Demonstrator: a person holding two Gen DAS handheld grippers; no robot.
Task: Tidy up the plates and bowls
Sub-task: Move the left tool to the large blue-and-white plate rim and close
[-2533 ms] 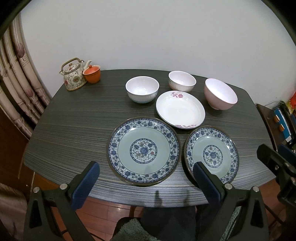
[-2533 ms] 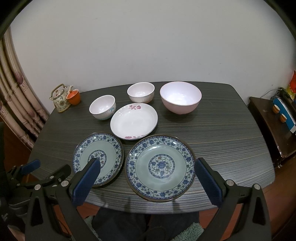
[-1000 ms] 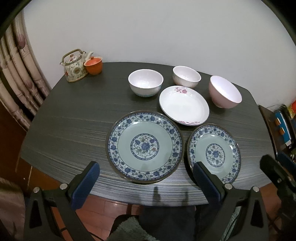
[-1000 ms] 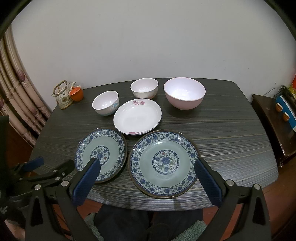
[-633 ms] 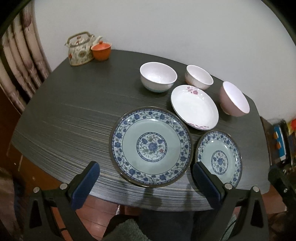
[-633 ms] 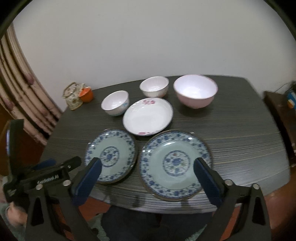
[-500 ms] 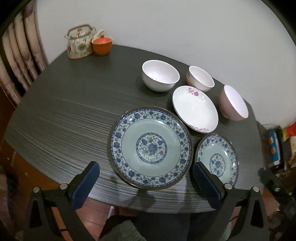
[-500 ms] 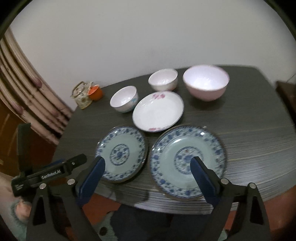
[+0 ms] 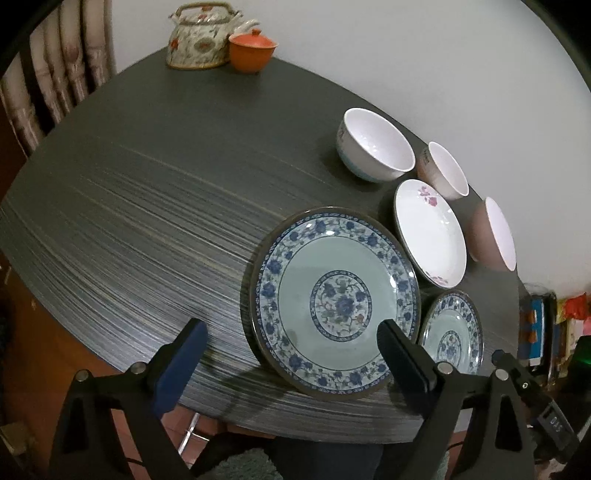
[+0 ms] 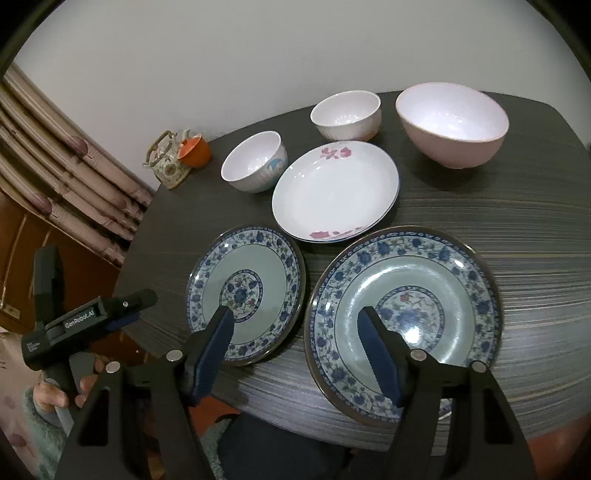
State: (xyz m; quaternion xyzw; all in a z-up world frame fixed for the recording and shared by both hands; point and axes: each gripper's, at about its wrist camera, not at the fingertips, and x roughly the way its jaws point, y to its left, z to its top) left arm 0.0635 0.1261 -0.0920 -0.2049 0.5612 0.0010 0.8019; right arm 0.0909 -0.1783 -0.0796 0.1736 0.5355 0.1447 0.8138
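On the dark table (image 9: pixel 147 206) lie a large blue-patterned plate (image 9: pixel 334 297) (image 10: pixel 404 321) and a small blue-patterned plate (image 9: pixel 452 332) (image 10: pixel 245 295) side by side near the front edge. Behind them sit a white flowered plate (image 9: pixel 430 232) (image 10: pixel 336 190), two small white bowls (image 9: pixel 373 149) (image 9: pixel 443 170) and a pink bowl (image 9: pixel 495 234) (image 10: pixel 452 123). My left gripper (image 9: pixel 291 358) is open and empty at the large plate's near-left rim. My right gripper (image 10: pixel 295 338) is open and empty, low over the gap between the two blue plates.
A flowered teapot (image 9: pixel 199 35) and an orange lidded cup (image 9: pixel 253 50) stand at the table's far left corner. Curtains (image 10: pixel 62 166) hang at the left. A side stand with small items (image 9: pixel 543 325) is to the right of the table.
My left gripper has swung left and moved closer to the table edge. My right gripper has moved forward and down over the two blue plates, its jaws narrowing somewhat. No dish has moved.
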